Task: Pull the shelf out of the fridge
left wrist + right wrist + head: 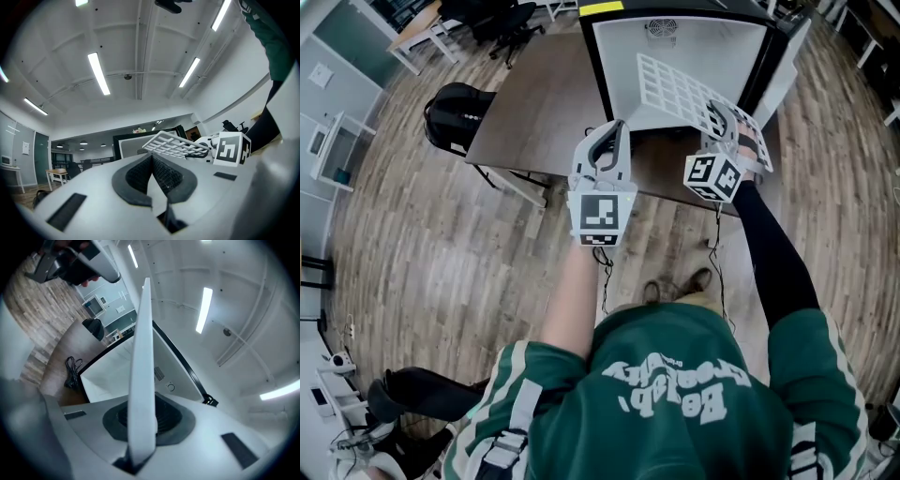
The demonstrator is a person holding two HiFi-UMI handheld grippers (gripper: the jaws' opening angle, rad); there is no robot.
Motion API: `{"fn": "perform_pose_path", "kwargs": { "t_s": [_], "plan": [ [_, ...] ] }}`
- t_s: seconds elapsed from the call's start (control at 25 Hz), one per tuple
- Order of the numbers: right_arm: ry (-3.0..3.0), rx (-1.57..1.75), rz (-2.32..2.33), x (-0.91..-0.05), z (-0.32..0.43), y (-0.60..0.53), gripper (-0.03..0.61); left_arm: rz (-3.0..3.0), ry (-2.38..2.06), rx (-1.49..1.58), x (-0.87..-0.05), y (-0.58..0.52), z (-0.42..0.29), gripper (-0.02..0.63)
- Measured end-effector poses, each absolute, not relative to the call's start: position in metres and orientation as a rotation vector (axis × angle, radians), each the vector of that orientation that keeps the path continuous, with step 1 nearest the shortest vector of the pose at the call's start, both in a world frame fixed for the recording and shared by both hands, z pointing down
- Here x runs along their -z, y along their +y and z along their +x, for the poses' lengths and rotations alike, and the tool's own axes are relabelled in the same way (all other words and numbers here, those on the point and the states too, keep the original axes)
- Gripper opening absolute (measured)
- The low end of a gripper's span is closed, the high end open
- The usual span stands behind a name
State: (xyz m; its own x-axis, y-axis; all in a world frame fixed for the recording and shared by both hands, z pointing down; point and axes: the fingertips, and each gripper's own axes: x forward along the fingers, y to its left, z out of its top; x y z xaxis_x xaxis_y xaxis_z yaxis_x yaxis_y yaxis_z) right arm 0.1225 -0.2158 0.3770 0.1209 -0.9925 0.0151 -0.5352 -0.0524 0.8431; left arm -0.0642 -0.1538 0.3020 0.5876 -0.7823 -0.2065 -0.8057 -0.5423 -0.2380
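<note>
Shelf [680, 94]: white wire grid, tilted, out in front of the open mouth of the mini fridge [614, 56]; stretches from before the white interior at the far left down to the near right; cannot tell from overhead whether the far edge is fully clear of the cabinet. Clamped at the near right corner by the right gripper [724, 127]; in the right gripper view shows edge-on as a white bar rising from between the dark pads [171, 420], jaws pressed onto its rim from both sides, fridge interior behind. Points up and away from the marker cube [712, 176] on that gripper.

Left gripper [614, 136]: held up near and to the left of the shelf, apart from it, over the near edge of the table [534, 112]; jaws together, ribbed pads meeting at the tips, nothing between them; in the left gripper view looks toward the ceiling lights, with the shelf and the other gripper's cube off to the right.

Fridge: stands on the far right part of the brown table; fridge door [789, 52] swung open at the right. Black cable [71, 369] coiled on the tabletop just left of the fridge; black backpack [455, 112] on the wood floor just beside the table's left edge.
</note>
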Motion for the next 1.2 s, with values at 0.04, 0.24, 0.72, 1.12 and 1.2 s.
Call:
{"fn": "perform_pose_path", "kwargs": {
  "t_s": [0.04,0.24,0.72,1.12,1.2],
  "plan": [
    [-1.523,0.788,1.700,-0.376,0.123,-0.214,0.058,-2.515,1.293,-0.104,-0.303,-0.154,-0.063,0.017],
    [-1.633,0.670,1.787,-0.373,0.122,-0.208,0.058,-2.518,1.288,-0.101,-0.303,-0.156,-0.062,0.017],
    [-1.829,0.417,1.970,-0.363,0.138,-0.187,0.058,-2.536,1.258,-0.094,-0.308,-0.157,-0.047,0.017],
    [-2.021,0.222,2.051,-0.359,0.136,-0.179,0.058,-2.526,1.232,-0.091,-0.304,-0.162,-0.036,0.017],
    [-2.057,0.184,2.064,-0.359,0.134,-0.178,0.058,-2.529,1.233,-0.095,-0.304,-0.163,-0.035,0.017]
  ]
}}
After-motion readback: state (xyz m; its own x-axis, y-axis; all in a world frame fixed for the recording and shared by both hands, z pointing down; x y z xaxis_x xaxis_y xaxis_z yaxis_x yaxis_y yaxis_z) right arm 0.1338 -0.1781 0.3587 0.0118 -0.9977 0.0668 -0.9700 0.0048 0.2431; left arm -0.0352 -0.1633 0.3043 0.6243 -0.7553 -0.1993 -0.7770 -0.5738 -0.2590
